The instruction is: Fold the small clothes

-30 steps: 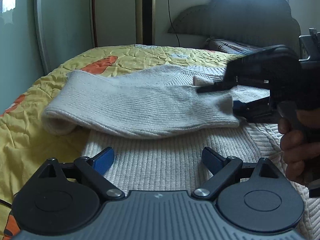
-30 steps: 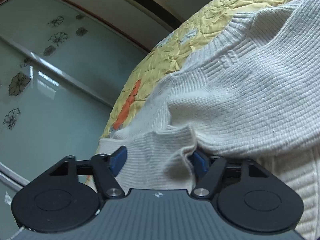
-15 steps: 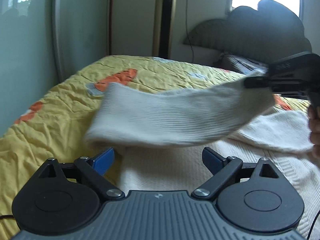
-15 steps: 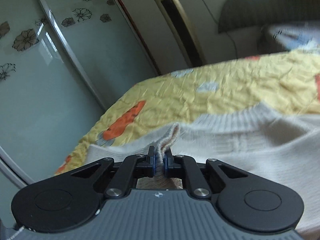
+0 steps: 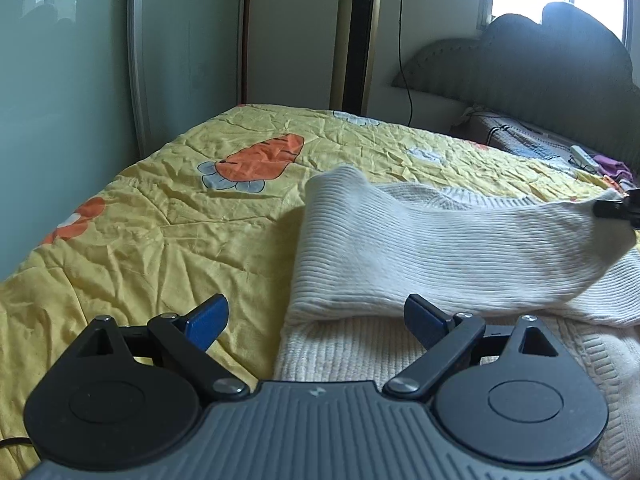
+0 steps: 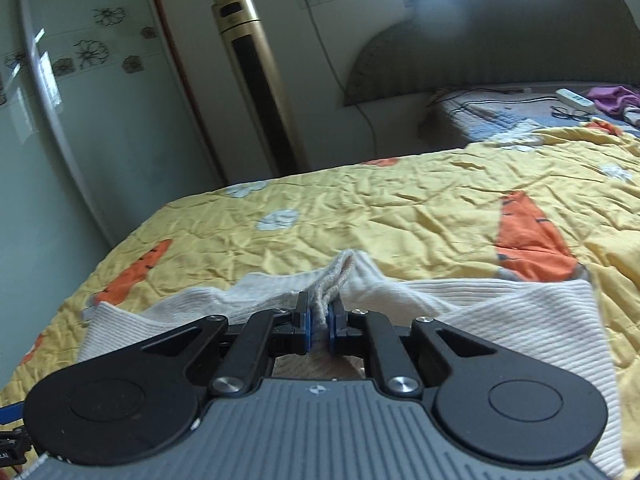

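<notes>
A cream ribbed sweater lies on the yellow bedspread with orange carrot prints, on the side of the bed away from the glass wardrobe door. One sleeve is lifted off the sweater's body and stretched across it, its cuff end pinched at the far right edge of the left wrist view. The right gripper is clamped tight on that cuff: both blue pads press the folded knit between them, and a tuft of fabric sticks up beyond the fingertips. The left gripper hangs over the near edge of the sweater with its jaws spread wide and nothing between them; its left blue pad sits above the bedspread, its right one above the knit just below the raised sleeve. Beyond the sweater stand a gold tower fan against the wall and a grey padded headboard.
</notes>
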{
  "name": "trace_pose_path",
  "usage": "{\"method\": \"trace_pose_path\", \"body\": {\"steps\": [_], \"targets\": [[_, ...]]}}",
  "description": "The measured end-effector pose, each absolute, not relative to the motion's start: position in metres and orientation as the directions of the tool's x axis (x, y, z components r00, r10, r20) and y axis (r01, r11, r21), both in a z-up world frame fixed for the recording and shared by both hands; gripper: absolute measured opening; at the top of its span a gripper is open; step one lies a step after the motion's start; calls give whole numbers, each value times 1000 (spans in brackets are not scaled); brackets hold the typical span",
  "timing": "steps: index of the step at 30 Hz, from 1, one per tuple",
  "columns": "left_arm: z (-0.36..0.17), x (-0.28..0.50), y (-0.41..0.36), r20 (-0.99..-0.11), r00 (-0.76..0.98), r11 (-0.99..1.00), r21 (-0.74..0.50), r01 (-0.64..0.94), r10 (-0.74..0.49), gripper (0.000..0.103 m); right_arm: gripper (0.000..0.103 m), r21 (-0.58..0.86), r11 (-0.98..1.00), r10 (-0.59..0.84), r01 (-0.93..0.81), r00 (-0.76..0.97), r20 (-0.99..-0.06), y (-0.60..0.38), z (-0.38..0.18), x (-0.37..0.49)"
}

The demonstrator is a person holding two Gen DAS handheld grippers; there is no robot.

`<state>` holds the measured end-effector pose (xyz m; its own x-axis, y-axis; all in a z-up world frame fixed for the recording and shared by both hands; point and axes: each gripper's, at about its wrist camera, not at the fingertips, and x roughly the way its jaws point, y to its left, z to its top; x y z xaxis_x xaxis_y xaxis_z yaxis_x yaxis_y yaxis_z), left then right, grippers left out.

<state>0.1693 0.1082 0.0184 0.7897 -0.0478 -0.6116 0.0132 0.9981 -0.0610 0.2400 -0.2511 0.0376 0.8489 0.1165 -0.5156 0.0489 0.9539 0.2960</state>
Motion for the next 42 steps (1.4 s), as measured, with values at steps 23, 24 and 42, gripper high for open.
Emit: {"method": "trace_pose_path", "body": {"steps": [23, 24, 42], "targets": [[12, 167, 81, -647, 757, 996, -59, 67, -89, 96, 44, 237, 969, 100, 66, 772, -627, -249, -2, 216], [12, 165, 80, -647, 757, 996, -57, 70, -91, 96, 45, 222, 970, 74, 95, 756, -650, -249, -7, 218], [6, 139, 78, -659, 745, 995, -57, 84, -101, 96, 78, 191, 981, 97, 45, 733, -673, -229, -3, 151]]}}
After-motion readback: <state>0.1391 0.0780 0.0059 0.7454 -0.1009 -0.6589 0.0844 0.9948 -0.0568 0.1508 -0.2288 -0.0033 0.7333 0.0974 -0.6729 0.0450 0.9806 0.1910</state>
